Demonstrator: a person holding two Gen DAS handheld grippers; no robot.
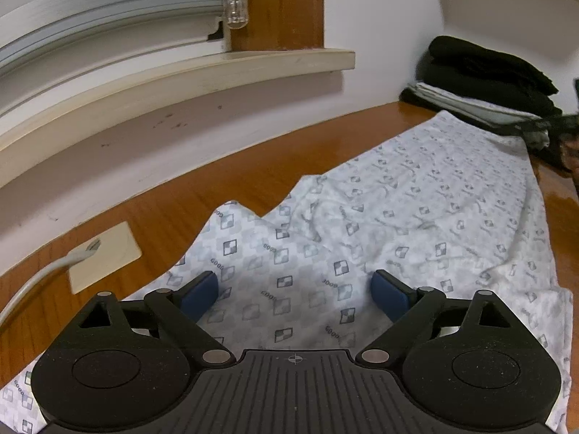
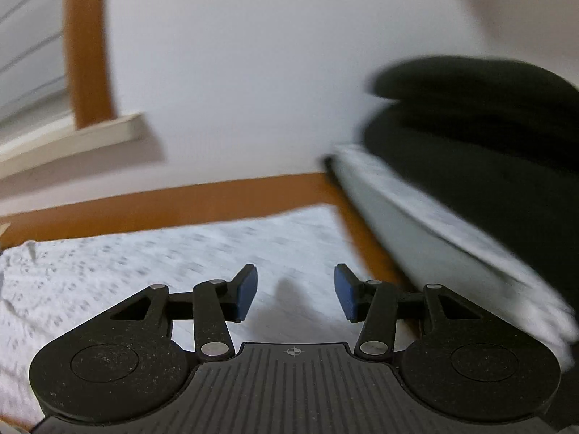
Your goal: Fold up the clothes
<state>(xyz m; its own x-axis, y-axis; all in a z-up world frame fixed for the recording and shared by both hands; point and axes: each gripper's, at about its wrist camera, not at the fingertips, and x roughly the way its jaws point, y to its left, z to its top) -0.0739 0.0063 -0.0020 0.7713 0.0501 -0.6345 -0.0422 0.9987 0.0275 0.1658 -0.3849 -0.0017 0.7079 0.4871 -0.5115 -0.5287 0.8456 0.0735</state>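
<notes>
Garment (image 1: 416,209), repeated "GOOD" print

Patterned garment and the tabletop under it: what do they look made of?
Patterned garment: thin woven fabric, probably cotton, matte; it creases softly and lies limp. Tabletop: wood or wood veneer, glossy varnish; grain lines and reflected glare show.

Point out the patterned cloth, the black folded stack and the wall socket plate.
patterned cloth (image 1: 416,195), left wrist view, flat middle of the spread fabric.
black folded stack (image 1: 485,68), left wrist view, top garment of the pile.
wall socket plate (image 1: 108,256), left wrist view, bare cream face beside the plug.
</notes>
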